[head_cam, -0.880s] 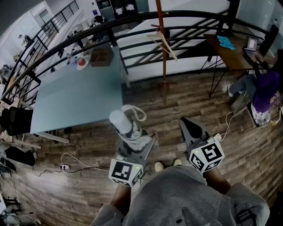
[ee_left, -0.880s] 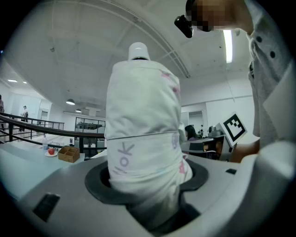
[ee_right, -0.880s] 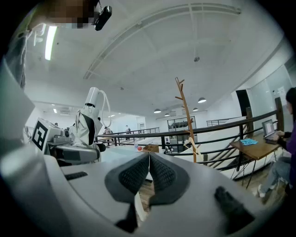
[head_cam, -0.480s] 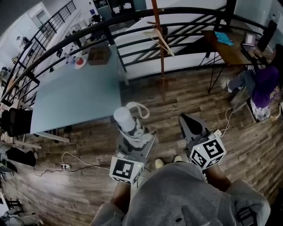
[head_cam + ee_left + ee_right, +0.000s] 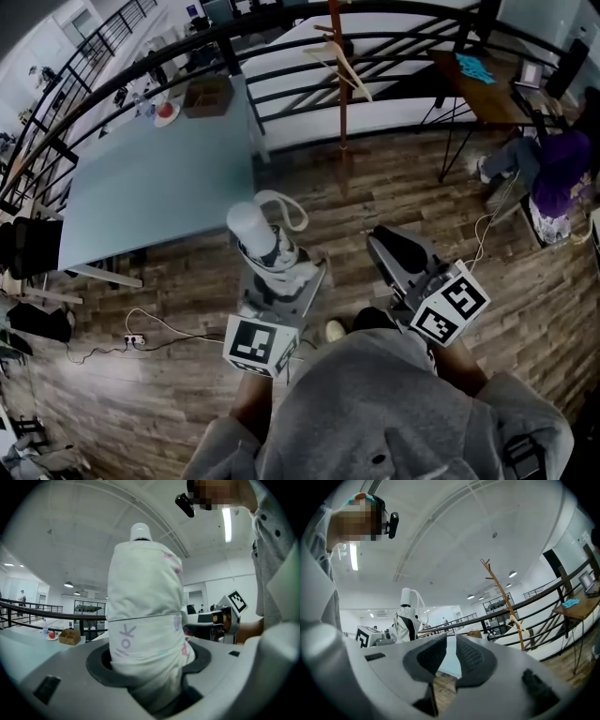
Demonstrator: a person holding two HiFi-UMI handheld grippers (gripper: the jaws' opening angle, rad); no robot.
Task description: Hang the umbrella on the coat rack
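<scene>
A folded white umbrella with a white cap and a loop strap stands upright in my left gripper, whose jaws are shut on its lower part. In the left gripper view the umbrella fills the middle, wedged between the jaws of that gripper. My right gripper floats beside it to the right, jaws together and empty. From the right gripper I see the umbrella at left. The wooden coat rack stands ahead by the railing, branched at the top.
A wooden hanger hangs on the rack. A large pale blue table lies ahead on the left, with a brown box at its far end. A black railing runs behind. A seated person is by a desk at the right. A cable trails on the wooden floor.
The right gripper has turned a little, its tips swinging left and its marker cube rising. The left gripper still holds the umbrella upright. The rack sits slightly higher in view.
</scene>
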